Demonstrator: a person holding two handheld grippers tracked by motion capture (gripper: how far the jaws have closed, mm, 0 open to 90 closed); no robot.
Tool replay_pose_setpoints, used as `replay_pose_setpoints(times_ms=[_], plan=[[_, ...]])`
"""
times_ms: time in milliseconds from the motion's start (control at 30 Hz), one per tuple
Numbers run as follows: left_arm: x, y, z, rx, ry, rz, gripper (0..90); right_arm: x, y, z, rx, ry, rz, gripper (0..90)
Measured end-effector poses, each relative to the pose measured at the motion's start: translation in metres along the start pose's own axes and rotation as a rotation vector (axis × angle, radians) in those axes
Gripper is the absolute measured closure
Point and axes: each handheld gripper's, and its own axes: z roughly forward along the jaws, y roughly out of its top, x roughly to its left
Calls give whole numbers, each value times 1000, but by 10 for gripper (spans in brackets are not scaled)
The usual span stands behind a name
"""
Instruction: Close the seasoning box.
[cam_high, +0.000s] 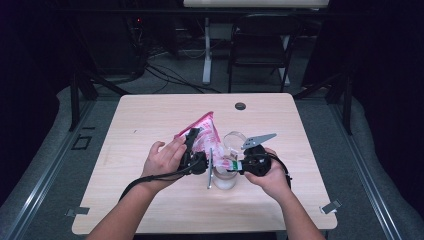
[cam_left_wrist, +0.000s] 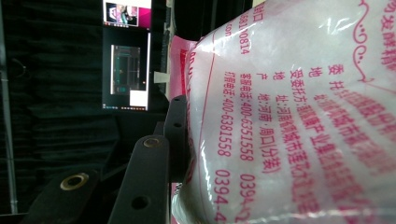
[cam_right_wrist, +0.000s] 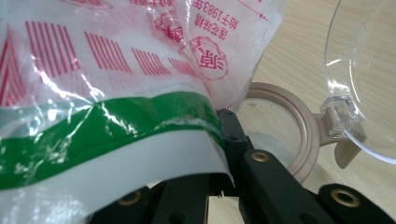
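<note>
- Pink-printed plastic pouch (cam_high: 204, 134) of white powder is held tilted over the middle of the wooden table (cam_high: 150, 115), its sealed end up at about eleven o'clock and its lower corner slanting down toward five o'clock, which looks set for pouring into the jar below.
- Left gripper (cam_high: 192, 145) is clamped across the pouch's body; in the left gripper view the bag bulges against the black jaw, so the pinch appears to carry the weight and set the tilt.
- Right gripper (cam_high: 239, 165) is closed tight on the pouch's lower edge, at the green and white band (cam_right_wrist: 107, 126) seen in the right gripper view, probably to steer the corner like a spout.
- Clear jar (cam_high: 225, 179) stands right under that corner, at about six o'clock from the pouch and touching neither hand; its beige ring mouth (cam_right_wrist: 306, 130) shows just beyond the right jaws.
- Hinged clear lid (cam_right_wrist: 359, 79) is swung back and stands up at the jar's twelve o'clock side, leaving the mouth free for the powder.
- Whether the pouch's corner is already cut open cannot be told.
</note>
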Motion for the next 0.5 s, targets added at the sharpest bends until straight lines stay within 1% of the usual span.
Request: replay_pose_setpoints(times_ms=[33,67,133,167,267,300,333,433,500], plan=[[-1,1,-1,-2,13,1,691,0,0,0,-3,0,1,900],[-1,1,-1,-2,13,1,692,0,0,0,-3,0,1,900],[-1,2,-3,-6,30,16,692,0,0,-1,-6,-3,3,900],[-2,1,-3,-18,35,16,692,0,0,-1,-6,-3,4,900],[-3,1,-3,-12,42,22,691,0,-1,0,-5,-6,4,900],[-4,1,-3,-26,48,20,692,0,-1,0,-4,-7,4,900],[-4,1,-3,-16,45,20,692,0,-1,0,-3,-9,4,900],[-5,1,-4,-17,52,28,691,-1,-1,0,-4,-13,6,900],[-6,0,-3,-30,62,27,692,-1,-1,0,-1,-10,4,900]])
